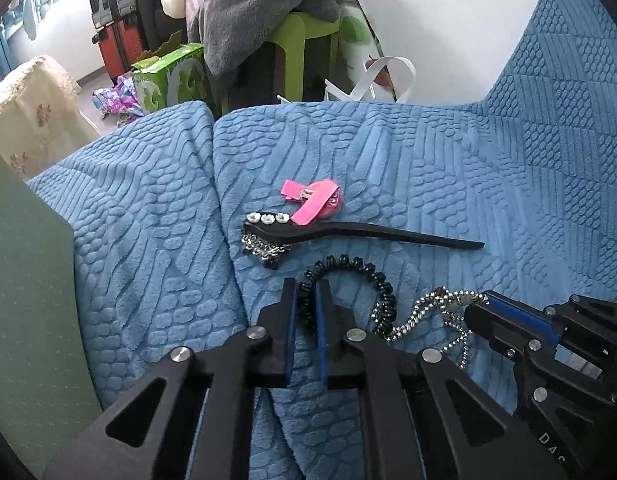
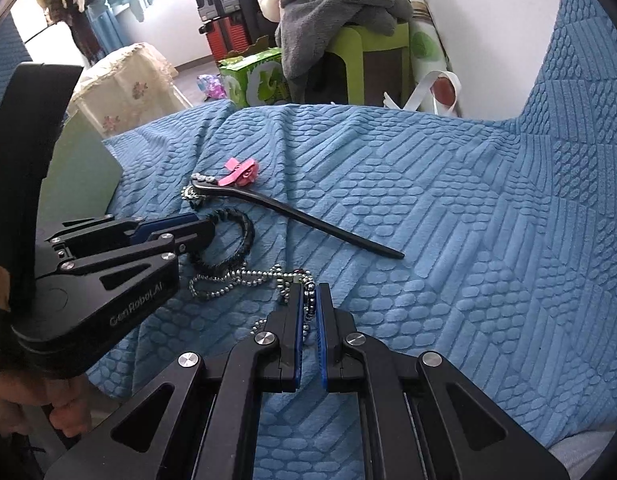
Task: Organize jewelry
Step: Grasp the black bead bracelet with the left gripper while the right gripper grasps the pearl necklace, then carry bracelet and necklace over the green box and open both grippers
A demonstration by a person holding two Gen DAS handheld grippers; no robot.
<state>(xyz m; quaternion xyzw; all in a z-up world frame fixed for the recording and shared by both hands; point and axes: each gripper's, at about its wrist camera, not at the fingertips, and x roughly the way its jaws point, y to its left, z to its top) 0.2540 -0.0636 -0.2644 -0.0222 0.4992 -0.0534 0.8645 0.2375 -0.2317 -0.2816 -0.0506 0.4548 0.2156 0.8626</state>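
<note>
A black spiral hair tie [image 1: 382, 294] [image 2: 244, 232] lies on the blue textured cover, and my left gripper [image 1: 307, 286] [image 2: 210, 226] is shut on its left side. To its right a silver bead necklace [image 1: 422, 314] [image 2: 228, 280] trails over the cover; my right gripper [image 2: 308, 292] [image 1: 482, 300] is shut on its beaded end. Farther back lie a black hair stick [image 1: 388, 236] [image 2: 308, 220] with rhinestones and small chains at its head, and pink hair clips [image 1: 314, 202] [image 2: 242, 174] against that head.
A green board [image 1: 28, 300] [image 2: 80, 176] stands at the left edge of the cover. Beyond the cover are a green stool [image 1: 304, 40] piled with grey cloth, a green box [image 1: 172, 80], suitcases and a cloth-draped stand [image 1: 32, 108]. A hand [image 2: 64, 412] holds the left gripper.
</note>
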